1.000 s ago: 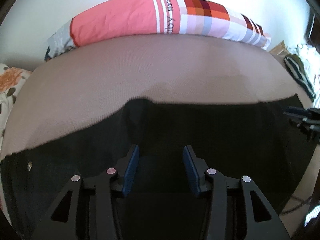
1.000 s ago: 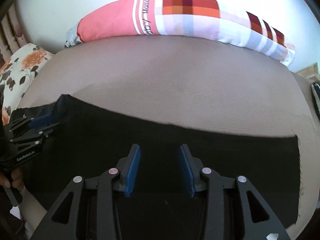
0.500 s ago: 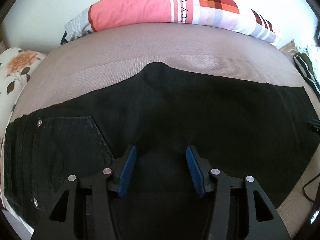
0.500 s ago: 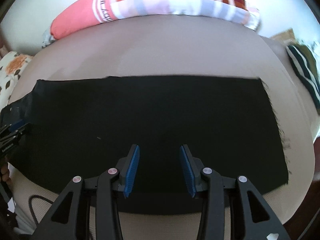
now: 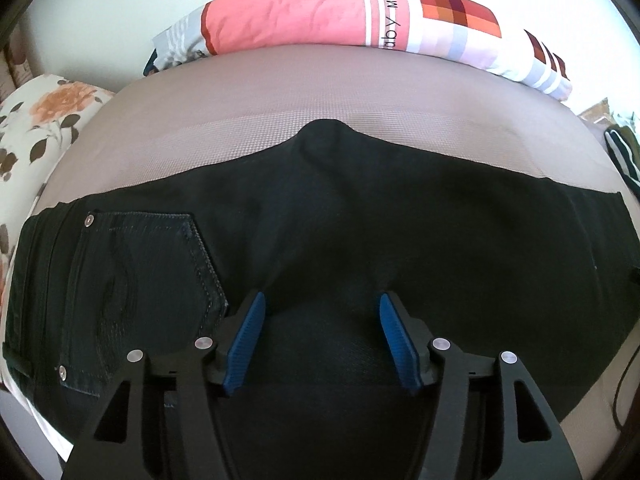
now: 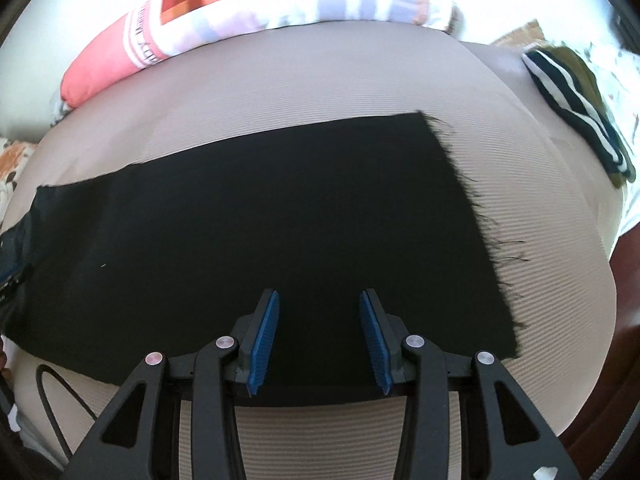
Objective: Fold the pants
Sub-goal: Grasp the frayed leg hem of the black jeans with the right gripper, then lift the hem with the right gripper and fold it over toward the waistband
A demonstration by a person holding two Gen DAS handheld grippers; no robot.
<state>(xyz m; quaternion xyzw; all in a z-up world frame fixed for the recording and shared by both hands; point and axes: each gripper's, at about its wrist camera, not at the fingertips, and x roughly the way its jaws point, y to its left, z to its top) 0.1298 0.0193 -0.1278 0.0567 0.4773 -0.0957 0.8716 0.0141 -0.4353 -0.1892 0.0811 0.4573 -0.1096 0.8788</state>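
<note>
Black denim was basically the whole story in the left wrist view: the pants (image 5: pixel 360 240) lay flat across the taupe mattress (image 5: pixel 280 120), folded lengthwise with one leg over the other, back pocket (image 5: pixel 152 280) showing at the waist end on the left and the crotch point poking up toward the pink patchwork pillow (image 5: pixel 360 16). Compared with a second earlier, when the fabric looked blurred and hanging close to the lens, it had settled down smooth, and the left tongs (image 5: pixel 320 336) were opening with nothing pinched between the blue pads, so I'd say the laying-out step was done and the crosswise fold was next. Those tongs pointed steeply down over the near edge around the seat and thigh. In the right wrist view the leg end was laid out too, frayed hem (image 6: pixel 476 216) on the right, a striped garment (image 6: pixel 576 108) off beyond it. The right tongs (image 6: pixel 318 336) sat partly open over the near edge of the leg, gripping nothing, and had slid toward the hem since a second ago, angled steeply down as well.
</note>
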